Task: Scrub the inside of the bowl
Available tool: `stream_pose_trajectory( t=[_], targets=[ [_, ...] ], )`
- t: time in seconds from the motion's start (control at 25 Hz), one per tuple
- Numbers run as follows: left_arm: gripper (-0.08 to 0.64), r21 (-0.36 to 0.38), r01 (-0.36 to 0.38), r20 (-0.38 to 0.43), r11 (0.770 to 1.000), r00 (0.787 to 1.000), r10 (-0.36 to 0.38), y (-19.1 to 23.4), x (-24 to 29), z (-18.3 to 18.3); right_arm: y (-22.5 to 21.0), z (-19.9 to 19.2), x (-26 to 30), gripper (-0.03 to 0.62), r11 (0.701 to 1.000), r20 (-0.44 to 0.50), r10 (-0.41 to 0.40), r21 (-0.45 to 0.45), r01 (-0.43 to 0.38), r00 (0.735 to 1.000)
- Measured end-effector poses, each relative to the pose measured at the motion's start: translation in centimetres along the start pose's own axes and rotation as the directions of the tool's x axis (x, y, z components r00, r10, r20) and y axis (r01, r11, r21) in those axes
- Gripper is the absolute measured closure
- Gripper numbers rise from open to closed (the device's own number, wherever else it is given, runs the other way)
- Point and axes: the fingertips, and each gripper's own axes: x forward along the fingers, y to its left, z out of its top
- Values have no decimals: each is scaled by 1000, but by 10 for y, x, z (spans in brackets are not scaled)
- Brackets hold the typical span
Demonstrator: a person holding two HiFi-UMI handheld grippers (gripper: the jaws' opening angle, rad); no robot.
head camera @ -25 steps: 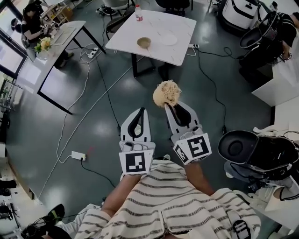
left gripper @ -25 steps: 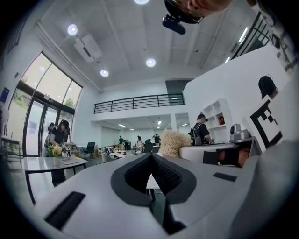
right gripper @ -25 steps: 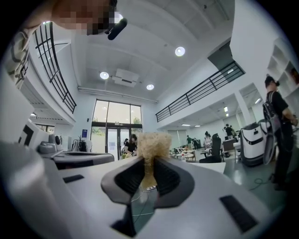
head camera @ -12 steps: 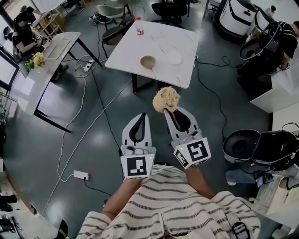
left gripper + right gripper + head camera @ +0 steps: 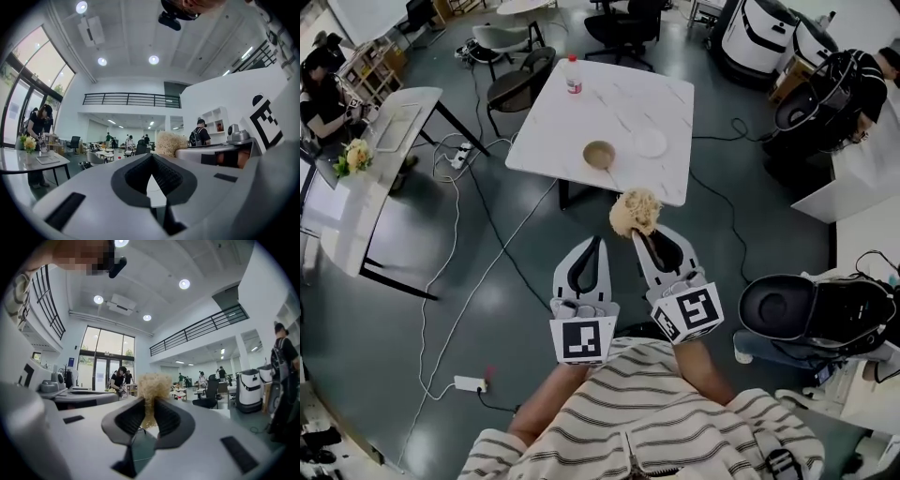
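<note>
A brown bowl (image 5: 600, 154) stands on a white table (image 5: 581, 122) ahead, far from both grippers. My right gripper (image 5: 640, 233) is held over the floor, shut on a tan fibrous scrubber (image 5: 635, 213) that sticks out past its tips. In the right gripper view the scrubber (image 5: 152, 384) is pinched between the dark pads (image 5: 166, 417) of the right gripper (image 5: 149, 405). My left gripper (image 5: 597, 243) is beside it, shut and holding nothing. The left gripper view shows the left gripper (image 5: 151, 157) with its jaws together and the scrubber (image 5: 167, 143) off to the right.
A white plate (image 5: 650, 142) and a bottle (image 5: 573, 75) share the table. A chair (image 5: 514, 86) stands at its left. Cables and a power strip (image 5: 469, 383) lie on the floor. A desk with flowers (image 5: 354, 156) is at left, a round black machine (image 5: 778, 302) at right.
The table with the bowl has come closer and lower in the head view. Both grippers keep their pose, the right one still shut on the scrubber.
</note>
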Motion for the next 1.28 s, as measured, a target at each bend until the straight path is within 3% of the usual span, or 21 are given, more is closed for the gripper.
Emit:
stream_pose_trajectory(
  t=[0.2, 0.56, 1.04, 1.28],
  targets=[
    [555, -17, 33, -5, 999, 999, -33, 16, 29, -4, -10, -2, 28, 528, 1000, -17, -25, -5, 25, 1000],
    [555, -15, 18, -2, 1000, 1000, -18, 52, 88, -5, -37, -2, 88, 528, 1000, -13, -11, -5, 11, 1000],
    [555, 26, -12, -16, 1000, 1000, 12, 88, 210, -14, -134, 1, 177, 528, 1000, 14, -1, 30, 1, 1000],
    [555, 30, -30, -52, 999, 998, 31, 97, 254, -23, -165, -1, 214, 528, 997, 7, 44, 57, -44, 999]
  ],
)
